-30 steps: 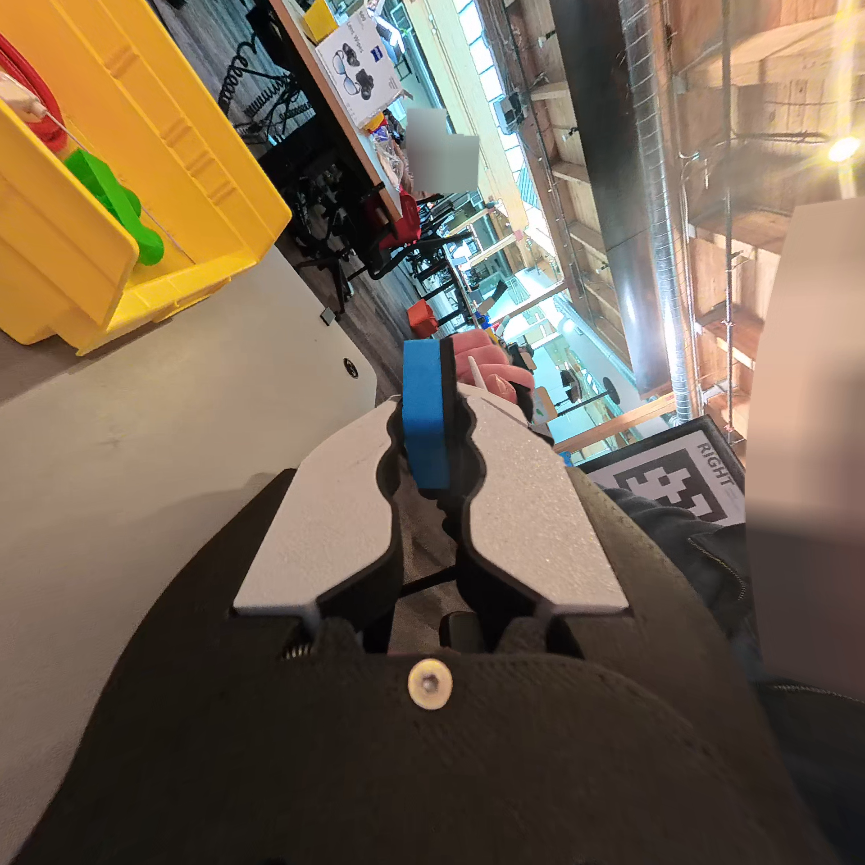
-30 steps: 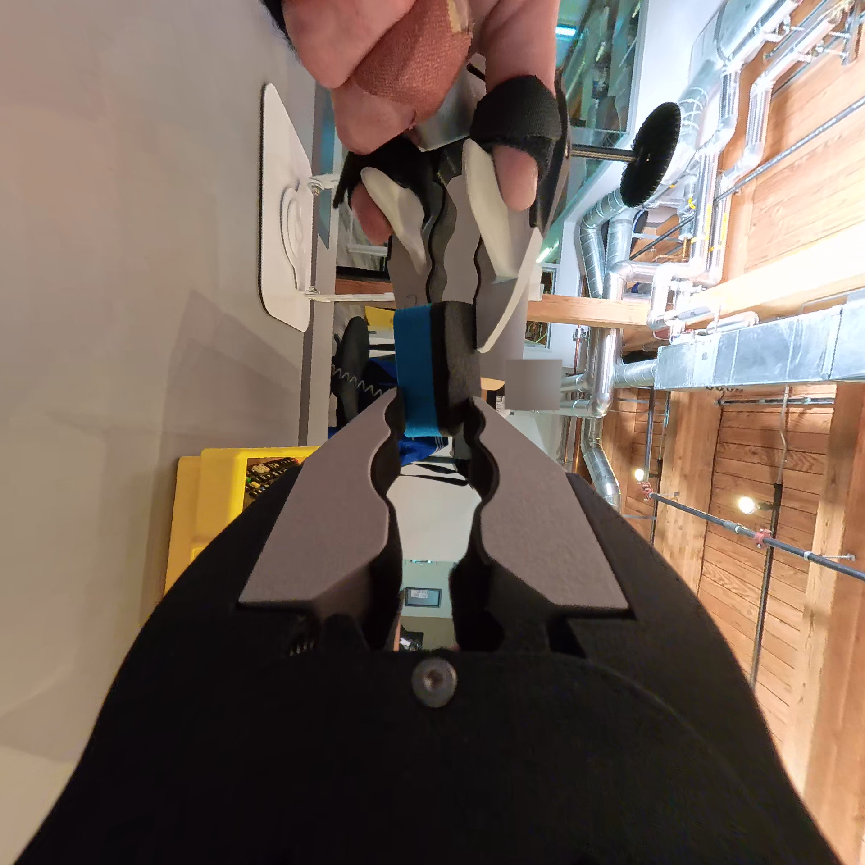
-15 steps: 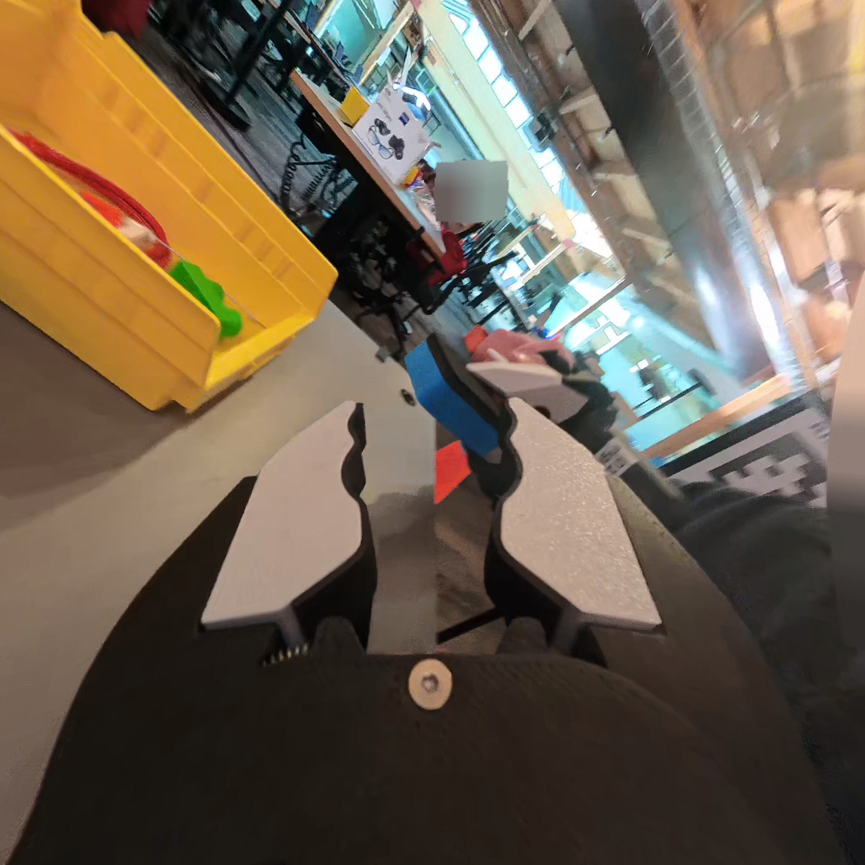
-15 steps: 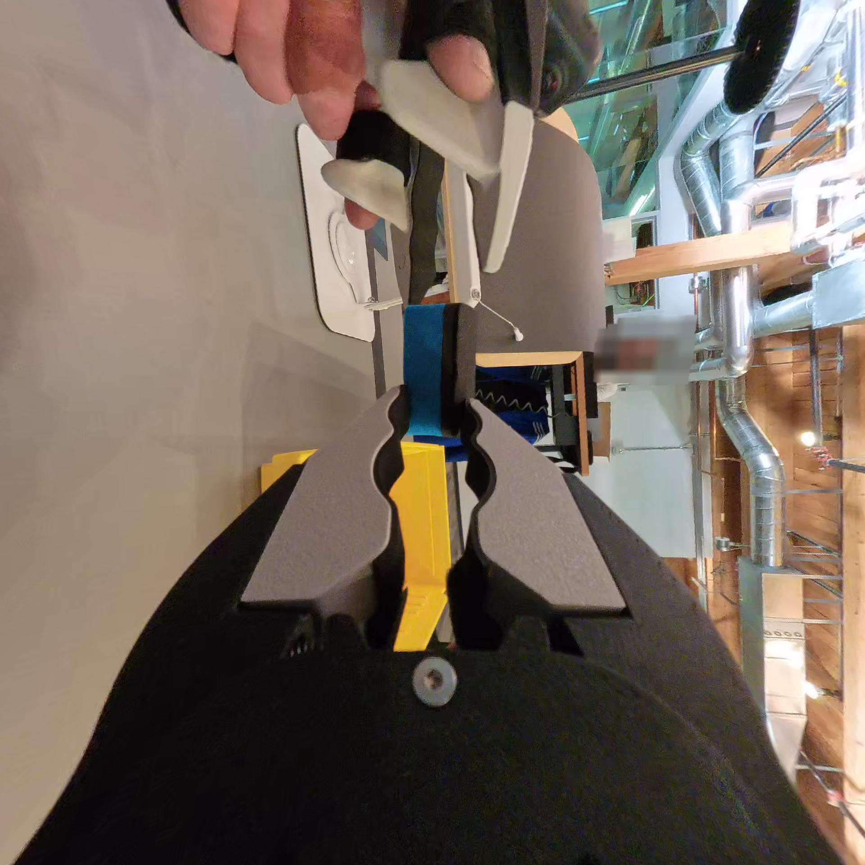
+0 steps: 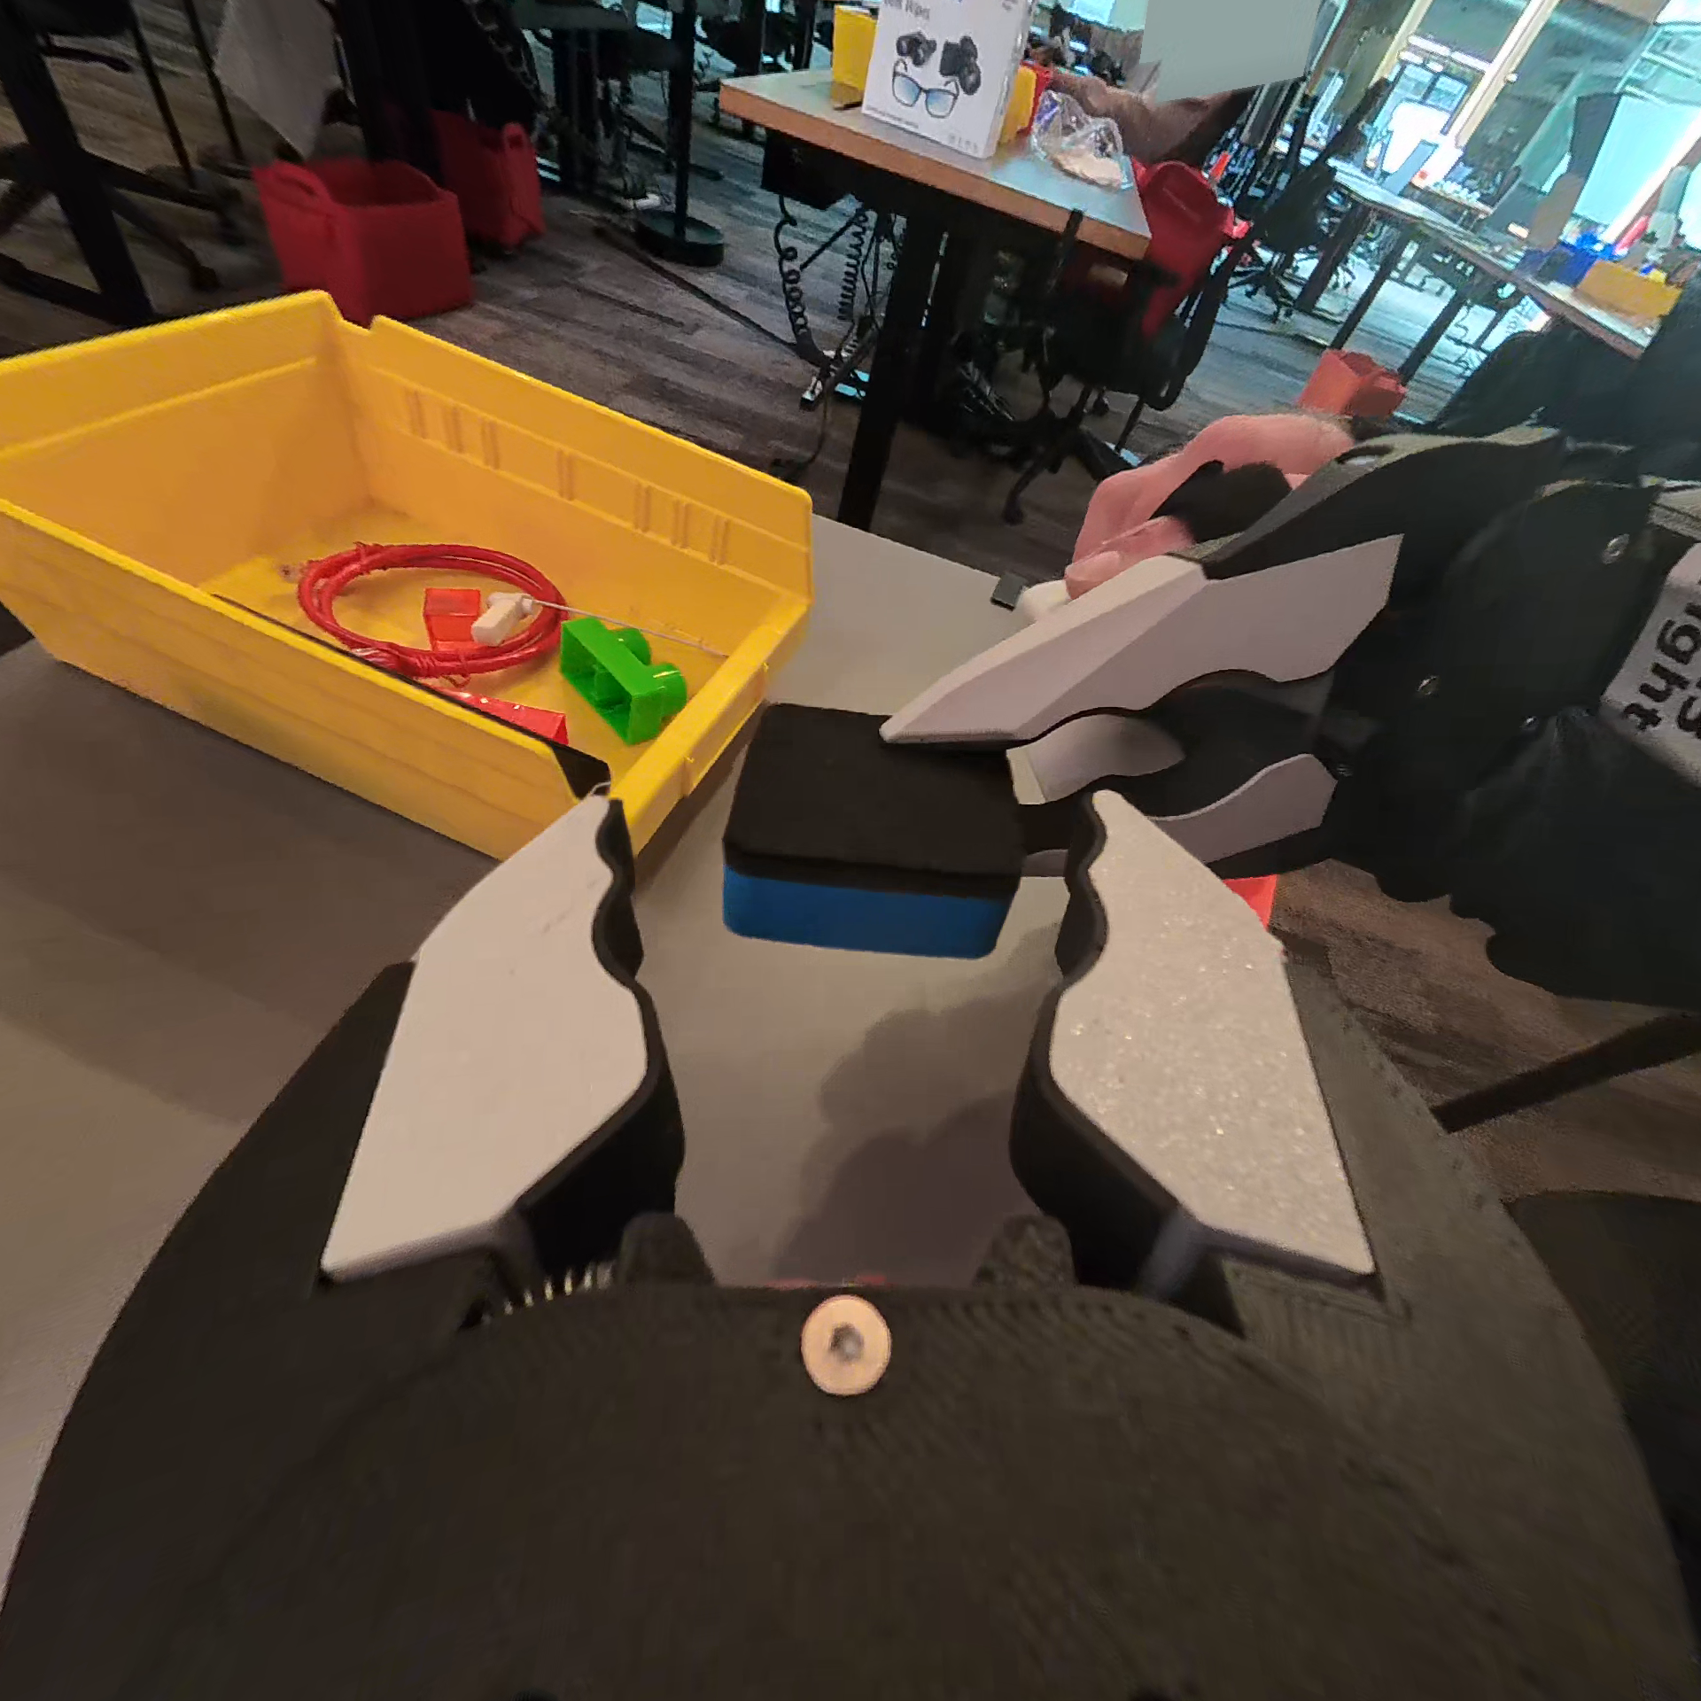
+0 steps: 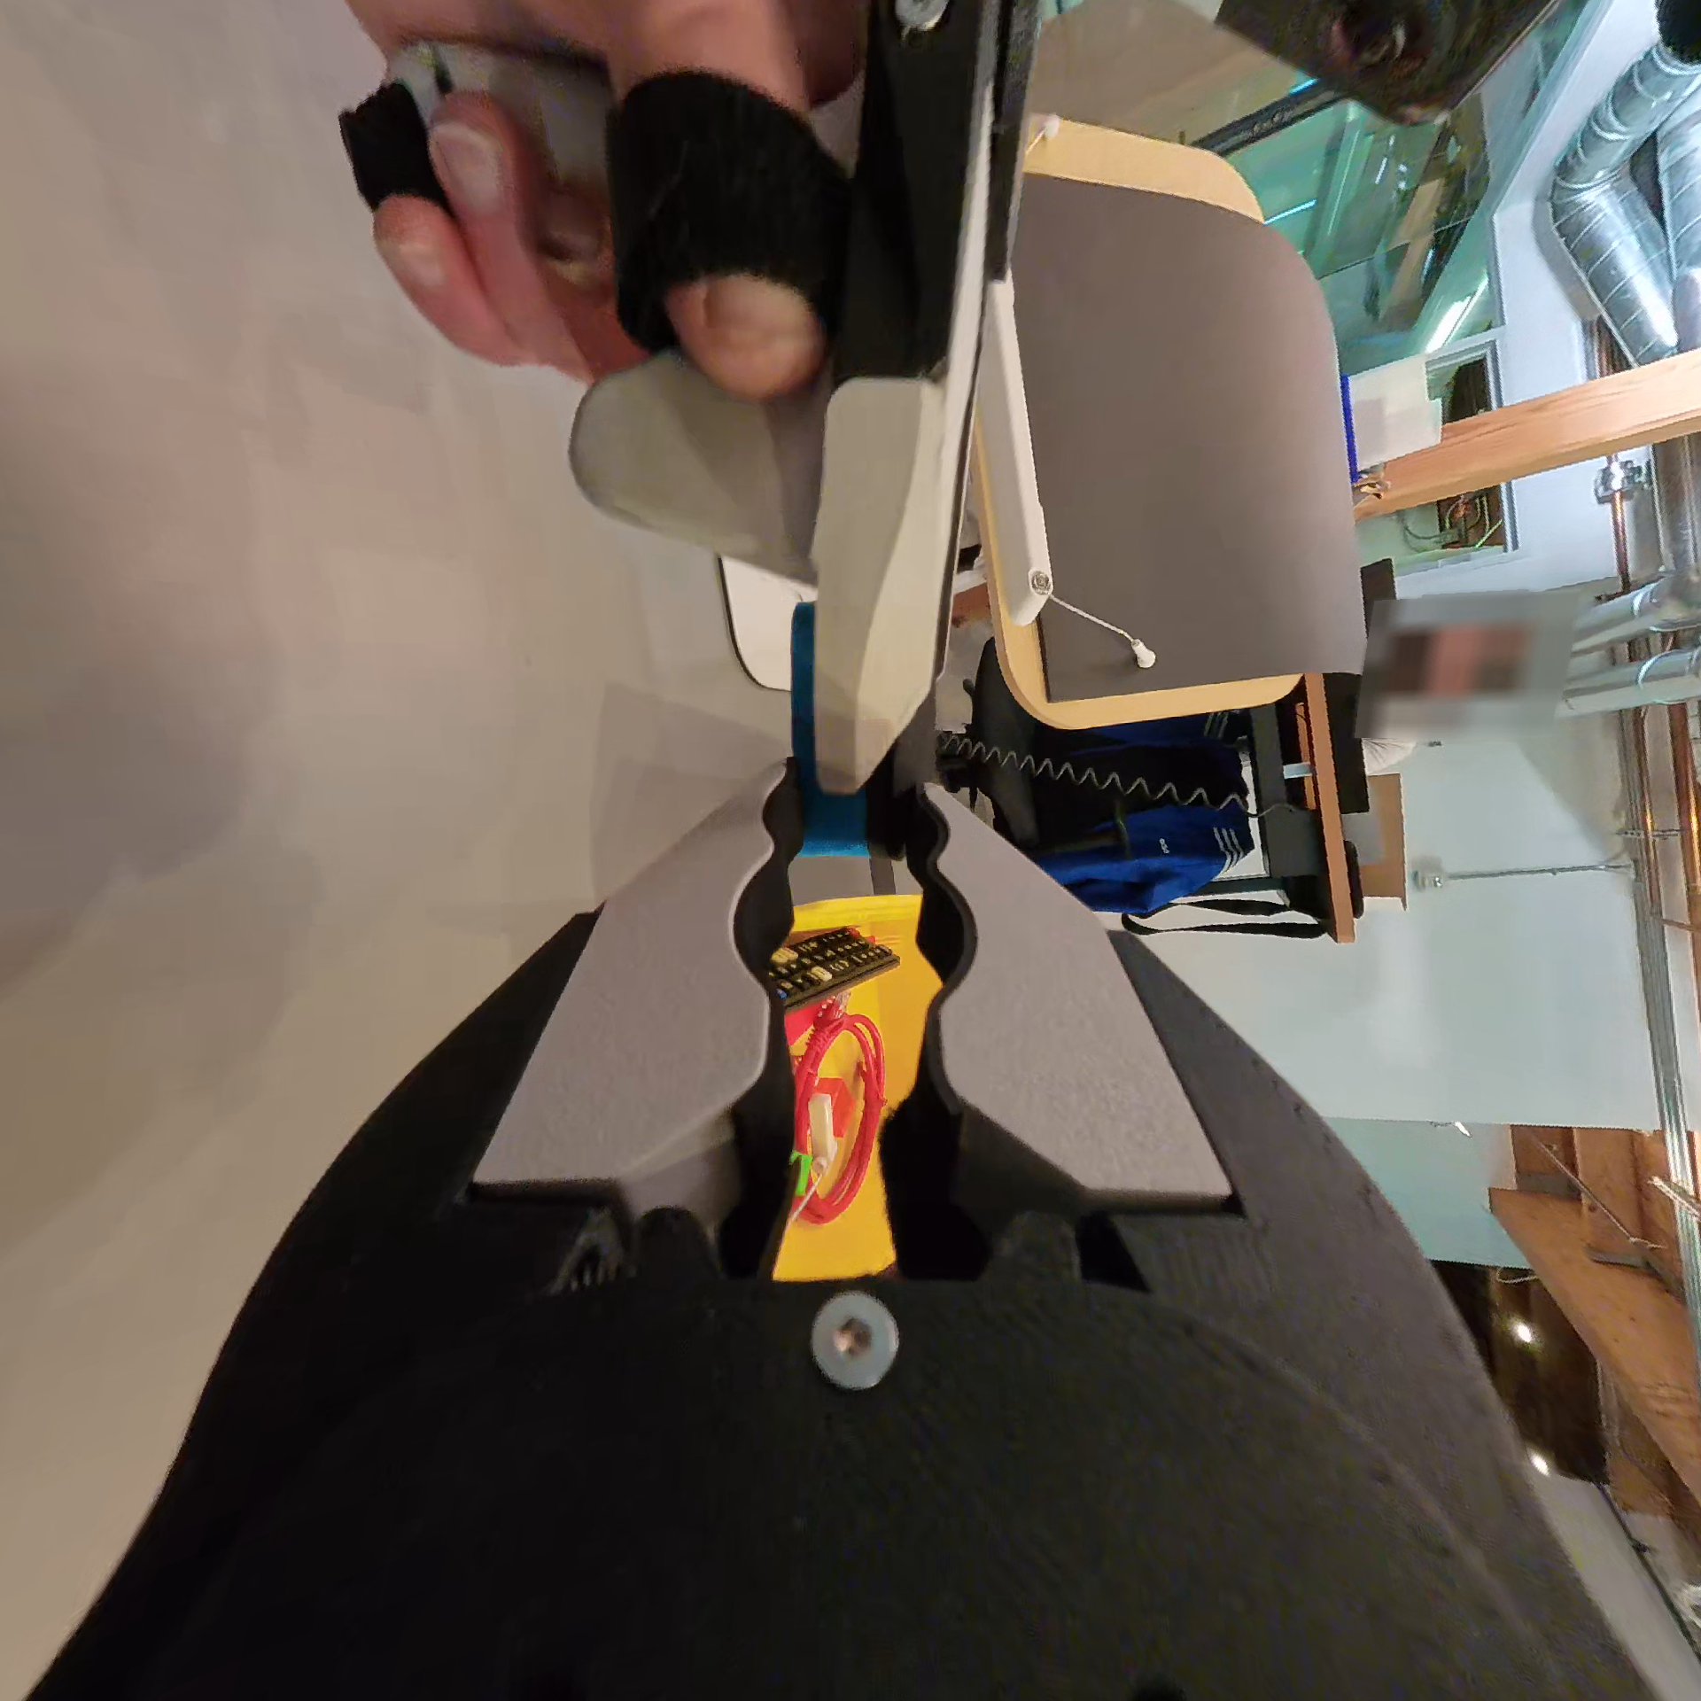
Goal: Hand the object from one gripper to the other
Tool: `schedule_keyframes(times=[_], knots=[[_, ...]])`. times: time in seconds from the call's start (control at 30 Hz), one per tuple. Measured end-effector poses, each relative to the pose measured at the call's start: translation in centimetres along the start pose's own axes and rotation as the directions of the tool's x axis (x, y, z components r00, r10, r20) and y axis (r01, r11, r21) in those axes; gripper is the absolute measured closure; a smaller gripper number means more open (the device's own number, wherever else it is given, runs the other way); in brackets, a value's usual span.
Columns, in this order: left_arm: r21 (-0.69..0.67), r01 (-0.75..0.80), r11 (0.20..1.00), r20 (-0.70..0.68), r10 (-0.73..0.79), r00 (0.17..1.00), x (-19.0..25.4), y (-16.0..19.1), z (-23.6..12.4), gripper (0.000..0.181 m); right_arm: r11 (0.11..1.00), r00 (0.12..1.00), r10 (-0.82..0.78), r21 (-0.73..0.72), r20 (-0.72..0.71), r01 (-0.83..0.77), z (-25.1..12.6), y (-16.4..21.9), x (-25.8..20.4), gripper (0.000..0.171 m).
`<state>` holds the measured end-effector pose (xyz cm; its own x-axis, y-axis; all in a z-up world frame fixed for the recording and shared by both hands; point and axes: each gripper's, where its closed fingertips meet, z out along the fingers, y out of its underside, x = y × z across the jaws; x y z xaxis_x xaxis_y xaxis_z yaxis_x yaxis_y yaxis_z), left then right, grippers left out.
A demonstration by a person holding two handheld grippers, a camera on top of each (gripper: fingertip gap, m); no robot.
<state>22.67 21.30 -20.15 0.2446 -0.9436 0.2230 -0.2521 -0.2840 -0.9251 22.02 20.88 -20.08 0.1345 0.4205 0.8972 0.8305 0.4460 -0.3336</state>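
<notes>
The handover looked all but done. The right gripper (image 6: 847, 810) was clamped on the eraser (image 5: 870, 851), a black pad on a blue base, pinching its near end from above and below. The left gripper (image 5: 847, 828) stood wide apart, with nothing between its fingers; the eraser hung just ahead of its tips, between them in line but touching neither as far as the left wrist view showed.

In the right wrist view only a blue sliver of the eraser showed past the right gripper's tips, with one finger of the left gripper (image 6: 884, 571) lying across it, so I could not tell from there whether that finger touched it.

The eraser was held in the air over the table (image 5: 184, 920), just right of the yellow bin (image 5: 387, 442), which held a red cable coil (image 5: 414, 598) and a green block (image 5: 621, 676).

By my reading, the grip had passed to the right side and the release was made. What was left seemed small: draw the left gripper clear, so the right one carried the eraser alone.
</notes>
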Motion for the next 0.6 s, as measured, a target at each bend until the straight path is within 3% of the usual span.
schedule_keyframes(times=[0.17, 0.33, 0.4, 0.5, 0.6], knots=[[0.001, -0.035, 0.999, -0.017, 0.035, 0.999, 0.8, 0.1, 0.6, 0.118, 0.999, 0.999, 0.032, 0.014, -0.011, -0.032, -0.2, -0.1, 0.3, 0.152], [0.023, -0.041, 0.999, -0.019, 0.042, 0.999, 0.7, -0.2, 0.4, 0.121, 0.998, 0.998, 0.037, 0.046, -0.047, -0.035, -0.5, -0.6, 0.8, 0.151], [0.035, 0.024, 0.999, -0.064, -0.022, 0.998, 1.0, -0.5, 0.3, 0.121, 0.996, 0.997, 0.054, 0.072, -0.057, -0.049, -0.8, -0.9, 1.1, 0.149], [0.063, 0.186, 0.98, -0.153, -0.175, 0.973, 0.9, -1.0, -0.1, 0.122, 0.988, 0.989, 0.114, 0.113, -0.095, -0.103, -1.5, -1.3, 1.9, 0.122], [0.037, 0.417, 0.908, -0.339, -0.381, 0.86, 1.6, -1.5, -0.6, 0.122, 0.989, 0.984, 0.12, 0.106, -0.132, -0.107, -1.6, -1.0, 1.9, 0.105]])
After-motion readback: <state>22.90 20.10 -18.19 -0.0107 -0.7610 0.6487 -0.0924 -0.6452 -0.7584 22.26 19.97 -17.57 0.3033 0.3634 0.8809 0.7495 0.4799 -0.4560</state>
